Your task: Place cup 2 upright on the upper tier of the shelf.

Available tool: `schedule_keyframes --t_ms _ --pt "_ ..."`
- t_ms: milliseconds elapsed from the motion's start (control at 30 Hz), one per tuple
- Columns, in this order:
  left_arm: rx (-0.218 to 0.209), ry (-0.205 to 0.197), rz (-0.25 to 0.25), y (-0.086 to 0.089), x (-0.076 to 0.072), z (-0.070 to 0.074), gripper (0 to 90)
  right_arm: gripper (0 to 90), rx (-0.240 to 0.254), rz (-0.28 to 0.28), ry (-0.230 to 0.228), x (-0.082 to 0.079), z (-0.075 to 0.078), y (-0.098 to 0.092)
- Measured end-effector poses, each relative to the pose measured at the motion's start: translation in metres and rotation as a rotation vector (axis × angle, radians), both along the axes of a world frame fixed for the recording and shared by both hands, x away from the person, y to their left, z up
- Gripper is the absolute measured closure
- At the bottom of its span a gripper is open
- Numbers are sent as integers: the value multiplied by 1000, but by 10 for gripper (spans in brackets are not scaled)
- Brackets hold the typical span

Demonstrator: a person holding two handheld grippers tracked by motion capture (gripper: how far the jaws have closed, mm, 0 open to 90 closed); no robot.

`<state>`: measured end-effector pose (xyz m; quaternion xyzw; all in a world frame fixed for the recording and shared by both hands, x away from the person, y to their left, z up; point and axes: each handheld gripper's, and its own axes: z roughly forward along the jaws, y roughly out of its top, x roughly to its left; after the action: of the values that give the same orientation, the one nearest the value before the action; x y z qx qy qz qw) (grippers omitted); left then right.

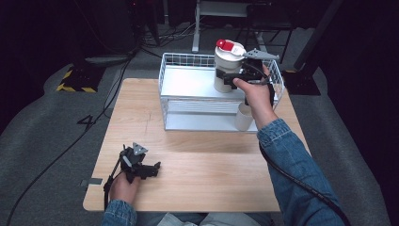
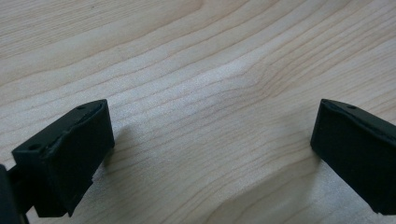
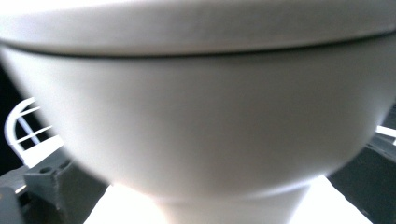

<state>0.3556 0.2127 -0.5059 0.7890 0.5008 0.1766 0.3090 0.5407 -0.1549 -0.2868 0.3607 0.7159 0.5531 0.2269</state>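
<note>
White wire rack (image 1: 165, 80) serves as the landmark, standing at the far end of the wooden table (image 1: 197, 165). On the rack's upper shelf, toward its right end, stands a tall white cup (image 1: 227, 70) with a white lid and a red cap (image 1: 225, 45) on top. The cup is upright. The right gripper (image 1: 225, 77) reaches in from the rack's right side at the level of the cup's lower body, and its black jaws sit around the cup. The right gripper view looks at the cup's wall (image 3: 201, 121) from very close, with the lid's rim running across the top and bits of the rack's white wire (image 3: 21, 123) at the left edge. Whether the pads press on the cup cannot be told from the high view; the jaws stand as wide as they go, with the cup between them.

Below the rack's upper shelf, at its front right corner, a second white cup (image 1: 243, 117) stands on the lower level, partly behind the person's right hand (image 1: 256, 96).

Well in front of the rack, near the table's front left corner, the left gripper (image 1: 153, 169) rests low over the wood in the person's left hand (image 1: 123, 186). Its jaws are spread wide with bare tabletop (image 2: 201, 93) between them.
</note>
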Motion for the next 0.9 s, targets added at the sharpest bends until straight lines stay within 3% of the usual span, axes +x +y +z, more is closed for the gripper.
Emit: schedule_keyframes --t_ms 467,900 --pt "1 1 3 -1 1 0 0 0 -19 29 -12 -23 7 -21" --pt "0 1 2 -1 0 0 0 0 -32 116 -14 -58 16 -38"
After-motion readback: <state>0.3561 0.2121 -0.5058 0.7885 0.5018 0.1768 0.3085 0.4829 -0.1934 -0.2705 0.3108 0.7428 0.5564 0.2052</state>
